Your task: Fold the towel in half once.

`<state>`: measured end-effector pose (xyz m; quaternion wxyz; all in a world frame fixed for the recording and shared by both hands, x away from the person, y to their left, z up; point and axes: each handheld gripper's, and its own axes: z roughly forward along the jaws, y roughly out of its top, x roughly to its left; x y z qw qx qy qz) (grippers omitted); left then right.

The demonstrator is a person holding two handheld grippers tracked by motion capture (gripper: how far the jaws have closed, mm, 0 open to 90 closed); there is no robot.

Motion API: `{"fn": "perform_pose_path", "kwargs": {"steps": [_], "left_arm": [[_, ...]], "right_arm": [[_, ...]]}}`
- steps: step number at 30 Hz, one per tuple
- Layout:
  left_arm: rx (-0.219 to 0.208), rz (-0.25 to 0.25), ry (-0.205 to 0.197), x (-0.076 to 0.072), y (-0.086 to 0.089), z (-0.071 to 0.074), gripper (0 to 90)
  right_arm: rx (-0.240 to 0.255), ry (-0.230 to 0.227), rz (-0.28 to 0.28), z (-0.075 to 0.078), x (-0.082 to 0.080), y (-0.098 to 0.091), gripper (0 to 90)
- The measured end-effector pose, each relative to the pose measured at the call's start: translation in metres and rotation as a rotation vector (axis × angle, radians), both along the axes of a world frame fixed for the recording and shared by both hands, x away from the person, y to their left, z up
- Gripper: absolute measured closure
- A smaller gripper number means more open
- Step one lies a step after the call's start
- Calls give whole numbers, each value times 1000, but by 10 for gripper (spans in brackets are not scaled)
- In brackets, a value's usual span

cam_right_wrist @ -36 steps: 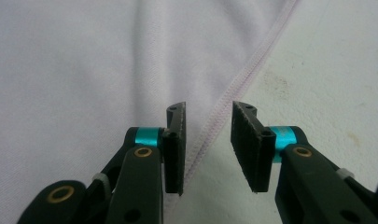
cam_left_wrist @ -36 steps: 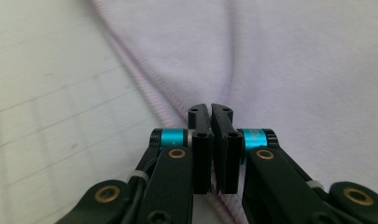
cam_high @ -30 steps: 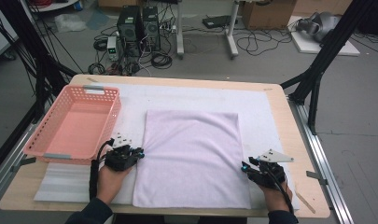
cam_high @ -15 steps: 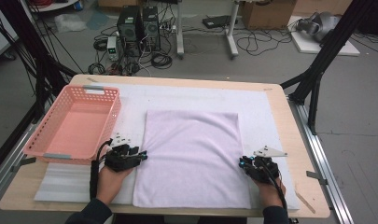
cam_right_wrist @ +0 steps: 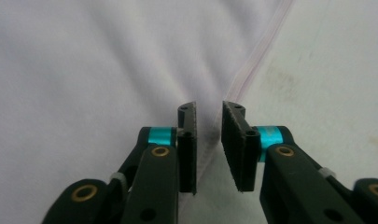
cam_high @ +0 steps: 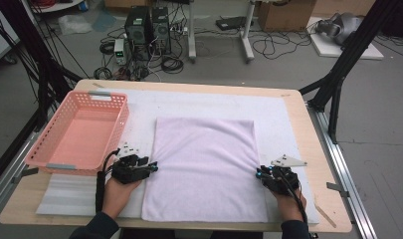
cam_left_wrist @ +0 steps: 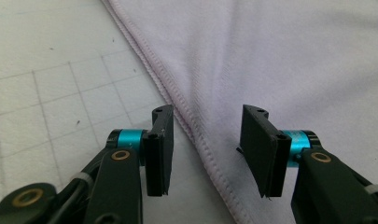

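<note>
A pale lilac towel [cam_high: 204, 164] lies flat on the white mat, one hand at each side edge. My left gripper [cam_high: 151, 167] rests at the towel's left hem. In the left gripper view its jaws [cam_left_wrist: 207, 116] stand apart and have just been opening. The stitched hem [cam_left_wrist: 196, 135] runs between them untouched. My right gripper [cam_high: 261, 174] sits at the right hem. Its jaws [cam_right_wrist: 209, 109] have just opened slightly to a narrow gap, with the towel's edge [cam_right_wrist: 252, 60] lying between them and not pinched.
A pink plastic basket [cam_high: 45, 162] stands empty at the table's left, close behind my left hand. A white mat [cam_high: 278, 109] covers most of the wooden table [cam_high: 189, 84]. A thin foam sheet [cam_high: 64, 194] lies at the front left corner.
The right gripper has edged slightly inward toward the towel's edge. The left hand has stayed where it was, and the towel has not shifted.
</note>
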<state>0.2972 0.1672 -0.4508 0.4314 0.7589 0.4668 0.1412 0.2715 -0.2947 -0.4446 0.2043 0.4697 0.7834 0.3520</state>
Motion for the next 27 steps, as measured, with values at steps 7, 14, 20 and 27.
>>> {"fn": "perform_pose_path", "kwargs": {"steps": [7,14,20,27], "left_arm": [[2,4,-6,-1,-1,0,516],[-23,2,-21,2,1,1,487],[-37,3,-33,11,0,3,488],[-58,57,-30,44,-5,11,503]], "right_arm": [[-70,-9,-36,3,-1,-3,858],[41,-81,-62,15,18,-12,677],[97,-9,-78,-5,74,-4,730],[32,-23,-149,-3,75,-8,690]]}}
